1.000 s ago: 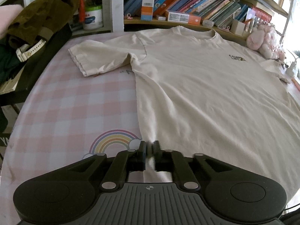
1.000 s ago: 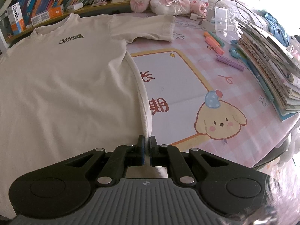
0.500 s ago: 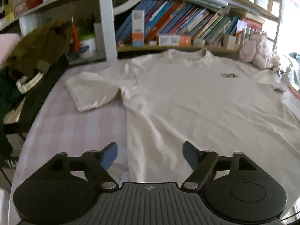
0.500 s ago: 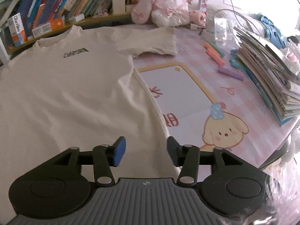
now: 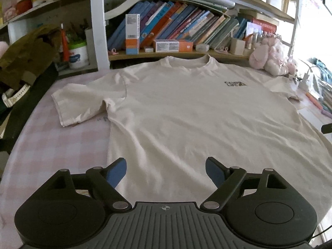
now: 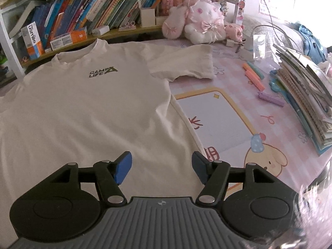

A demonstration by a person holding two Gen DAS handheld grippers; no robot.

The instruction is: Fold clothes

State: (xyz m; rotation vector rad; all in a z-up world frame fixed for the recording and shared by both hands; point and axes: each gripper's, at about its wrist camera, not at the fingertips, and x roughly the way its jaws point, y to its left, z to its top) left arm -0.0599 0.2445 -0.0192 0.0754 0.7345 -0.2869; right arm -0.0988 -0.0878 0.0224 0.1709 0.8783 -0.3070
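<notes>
Cream T-shirt [image 5: 186, 120] spread flat across the pink checked tabletop [image 5: 58, 145], filling mid-frame.
Left gripper [image 5: 166, 171] and right gripper [image 6: 161, 167] sit at bottom centre over its hem, jaws wide apart, holding nothing.

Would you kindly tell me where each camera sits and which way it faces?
Left wrist: behind the open left hand-held gripper, above the T-shirt hem, facing the bookshelf.
Right wrist: behind the open right hand-held gripper, over the shirt's right edge, facing the plush toy.
Shared: the T-shirt, its logo, bookshelf, plush toy.
</notes>
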